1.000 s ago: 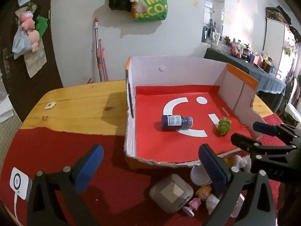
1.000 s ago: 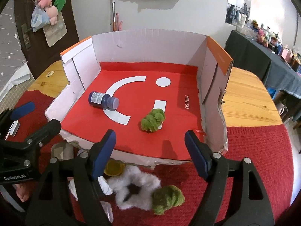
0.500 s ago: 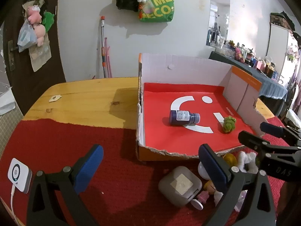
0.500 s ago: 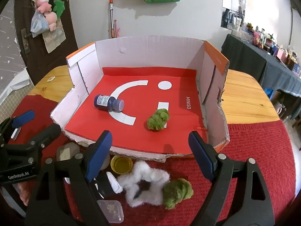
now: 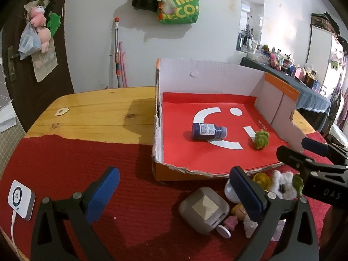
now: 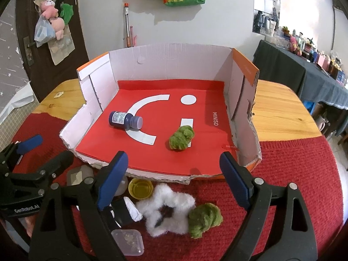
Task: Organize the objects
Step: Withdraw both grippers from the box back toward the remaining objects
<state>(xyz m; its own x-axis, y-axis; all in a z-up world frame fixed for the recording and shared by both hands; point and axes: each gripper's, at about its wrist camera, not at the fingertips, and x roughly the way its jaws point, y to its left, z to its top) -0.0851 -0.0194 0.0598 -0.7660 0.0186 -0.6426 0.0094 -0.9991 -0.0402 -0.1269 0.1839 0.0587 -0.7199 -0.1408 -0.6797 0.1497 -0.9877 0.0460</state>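
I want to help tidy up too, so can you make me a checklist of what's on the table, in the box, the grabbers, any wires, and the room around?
Surface: wooden table, its near part under a red mat.
Job's things: cardboard box holds a blue bottle on its side and a green fuzzy ball.
Clutter: before the box lie a white fluffy star, a second green ball, yellow cup, grey case, small doll, clear container.
Grippers: left gripper open, empty; right gripper opening, empty.
Cables: white cord on a small white device.
Surroundings: green bag on the wall, plush toys on the door.
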